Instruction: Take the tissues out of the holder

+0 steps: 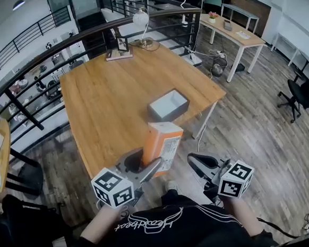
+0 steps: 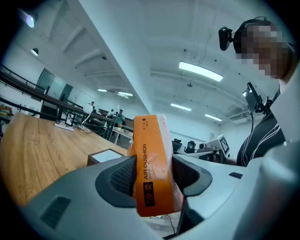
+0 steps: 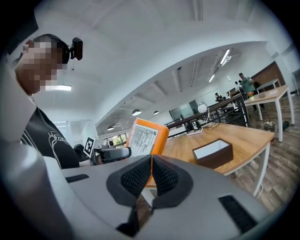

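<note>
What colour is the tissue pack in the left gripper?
Orange pack, clearest in left gripper view.

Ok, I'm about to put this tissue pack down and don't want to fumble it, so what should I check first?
1. Left gripper clamped on the tissue pack: ok.
2. Pack out of the holder and apart from it: ok.
3. Right gripper free, jaws together on nothing: ok.
4. Bare table beside the holder for setting down: ok.
5. Grip firm enough not to slip: cannot tell.

Orange tissue pack (image 1: 164, 141), dk-brown holder (image 1: 160, 116), white inside
</note>
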`<state>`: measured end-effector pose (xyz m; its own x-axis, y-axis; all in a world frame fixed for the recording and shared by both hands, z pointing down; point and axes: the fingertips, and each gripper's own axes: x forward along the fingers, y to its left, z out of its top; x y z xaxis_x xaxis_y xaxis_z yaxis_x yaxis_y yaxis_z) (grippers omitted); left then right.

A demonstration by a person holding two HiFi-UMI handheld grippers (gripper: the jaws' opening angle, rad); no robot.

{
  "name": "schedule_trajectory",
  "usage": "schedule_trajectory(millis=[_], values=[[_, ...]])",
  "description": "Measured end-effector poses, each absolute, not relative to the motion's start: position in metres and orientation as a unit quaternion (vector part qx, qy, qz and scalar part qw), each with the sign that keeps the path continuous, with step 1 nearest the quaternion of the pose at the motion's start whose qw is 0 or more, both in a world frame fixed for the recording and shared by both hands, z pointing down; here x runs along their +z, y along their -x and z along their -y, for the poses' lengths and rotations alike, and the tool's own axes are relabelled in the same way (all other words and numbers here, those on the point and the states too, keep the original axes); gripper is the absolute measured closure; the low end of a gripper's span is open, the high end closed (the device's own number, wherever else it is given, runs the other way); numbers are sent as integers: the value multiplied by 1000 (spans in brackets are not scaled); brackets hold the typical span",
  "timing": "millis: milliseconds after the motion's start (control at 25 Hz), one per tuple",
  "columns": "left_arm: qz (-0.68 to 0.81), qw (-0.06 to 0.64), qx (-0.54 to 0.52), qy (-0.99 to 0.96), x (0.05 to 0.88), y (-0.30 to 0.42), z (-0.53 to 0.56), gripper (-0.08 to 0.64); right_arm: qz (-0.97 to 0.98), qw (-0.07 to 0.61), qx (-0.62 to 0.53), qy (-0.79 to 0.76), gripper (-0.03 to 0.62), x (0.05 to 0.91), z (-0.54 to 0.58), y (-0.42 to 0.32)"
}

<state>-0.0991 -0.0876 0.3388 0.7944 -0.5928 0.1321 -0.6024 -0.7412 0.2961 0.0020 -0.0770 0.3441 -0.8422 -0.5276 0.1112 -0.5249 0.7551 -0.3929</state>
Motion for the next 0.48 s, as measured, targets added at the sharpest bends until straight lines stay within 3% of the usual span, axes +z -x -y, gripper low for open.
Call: schedule_trajectory(millis=[480], values=[[291, 168, -1, -942, 320, 88, 63, 327, -933, 5, -205, 295, 575, 331, 52, -5]])
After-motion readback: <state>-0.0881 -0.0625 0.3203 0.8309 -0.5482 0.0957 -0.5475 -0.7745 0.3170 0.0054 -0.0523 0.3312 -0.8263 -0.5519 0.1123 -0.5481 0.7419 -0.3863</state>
